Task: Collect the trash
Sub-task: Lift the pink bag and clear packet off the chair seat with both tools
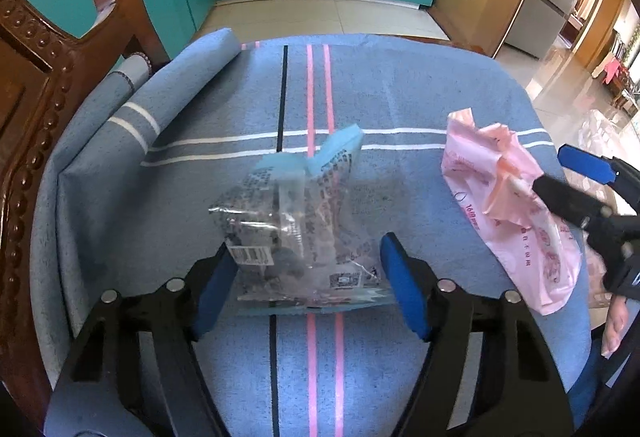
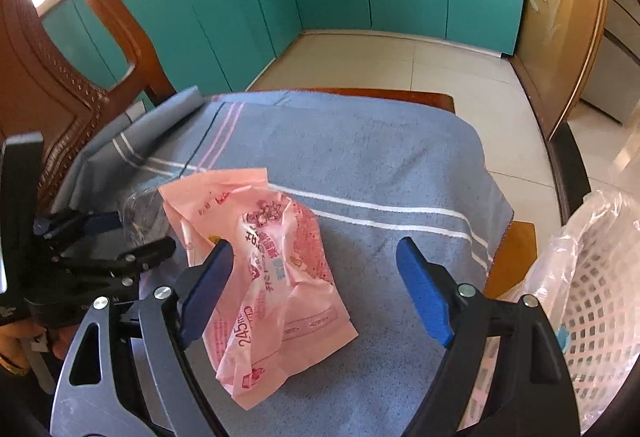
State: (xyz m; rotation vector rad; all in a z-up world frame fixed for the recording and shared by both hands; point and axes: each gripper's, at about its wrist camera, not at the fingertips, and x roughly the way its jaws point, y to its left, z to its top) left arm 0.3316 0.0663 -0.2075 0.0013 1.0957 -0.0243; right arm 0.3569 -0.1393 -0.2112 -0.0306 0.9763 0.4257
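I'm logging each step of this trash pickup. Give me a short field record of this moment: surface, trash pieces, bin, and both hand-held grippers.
surface: table under a blue striped cloth
trash 1: clear printed wrapper, between the left hand-held gripper pads
trash 2: pink plastic bag, crumpled, partly between the right hand-held gripper pads
bin: white lattice basket with clear liner, off the table's right edge
left hand-held gripper: open, pads not pressing
right hand-held gripper: open

The left gripper (image 1: pixel 310 287) points steeply downward, its blue-padded fingers (image 1: pixel 404 291) spread apart with a gap on each side of what lies between them. The right gripper (image 2: pixel 316 293) also tilts down, fingers (image 2: pixel 424 297) standing wide, the left-side pad just touching what lies between them. A hand (image 1: pixel 614 329) shows beneath the right gripper's body.
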